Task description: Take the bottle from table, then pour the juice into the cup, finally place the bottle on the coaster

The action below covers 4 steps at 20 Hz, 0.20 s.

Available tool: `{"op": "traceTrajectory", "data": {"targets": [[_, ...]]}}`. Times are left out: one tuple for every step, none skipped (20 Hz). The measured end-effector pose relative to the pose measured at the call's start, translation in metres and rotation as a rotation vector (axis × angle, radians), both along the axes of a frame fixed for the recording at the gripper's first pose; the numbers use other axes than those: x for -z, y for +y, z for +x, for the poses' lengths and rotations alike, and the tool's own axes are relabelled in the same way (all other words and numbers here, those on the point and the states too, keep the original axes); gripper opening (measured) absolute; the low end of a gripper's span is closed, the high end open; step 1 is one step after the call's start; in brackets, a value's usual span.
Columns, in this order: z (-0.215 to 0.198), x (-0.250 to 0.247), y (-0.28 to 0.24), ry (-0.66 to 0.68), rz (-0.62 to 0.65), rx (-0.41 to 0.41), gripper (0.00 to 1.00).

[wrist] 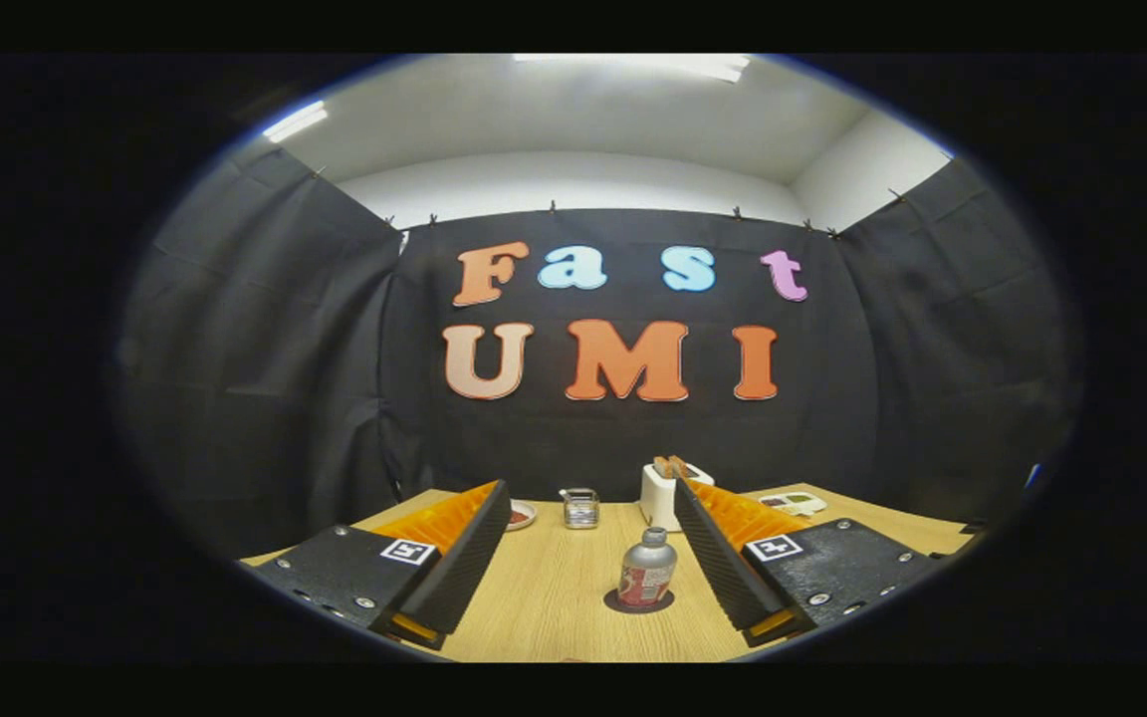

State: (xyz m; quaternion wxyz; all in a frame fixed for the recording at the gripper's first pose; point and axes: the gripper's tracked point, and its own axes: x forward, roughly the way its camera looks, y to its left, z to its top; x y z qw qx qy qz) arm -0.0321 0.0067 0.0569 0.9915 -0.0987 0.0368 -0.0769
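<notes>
The bottle (647, 573) is standing upright on the coaster (638, 601), between the fingers of the gripper (593, 518), which is spreading wide, touching nothing. Beyond the bottle, the cup (580, 508) is sitting beside the toaster (661, 495).

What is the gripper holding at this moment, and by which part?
Nothing. The gripper is open, and the bottle stands free on the coaster between its fingers, touched by neither.

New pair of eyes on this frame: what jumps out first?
The bottle, standing upright on a dark round coaster, sits between the open tongs, which touch nothing. Beyond it on the wooden table stand a small glass cup and a white toaster holding toast.
</notes>
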Motion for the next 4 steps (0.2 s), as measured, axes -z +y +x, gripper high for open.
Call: {"op": "traceTrajectory", "data": {"targets": [[0.0021,0.0009,0.0001,0.003,0.001,-0.001,0.97],[0.0023,0.0014,0.0006,0.007,0.003,-0.002,0.97],[0.0030,0.0012,0.0015,0.009,0.004,-0.005,0.97],[0.0027,-0.0001,0.0010,0.009,0.003,-0.005,0.97]]}}
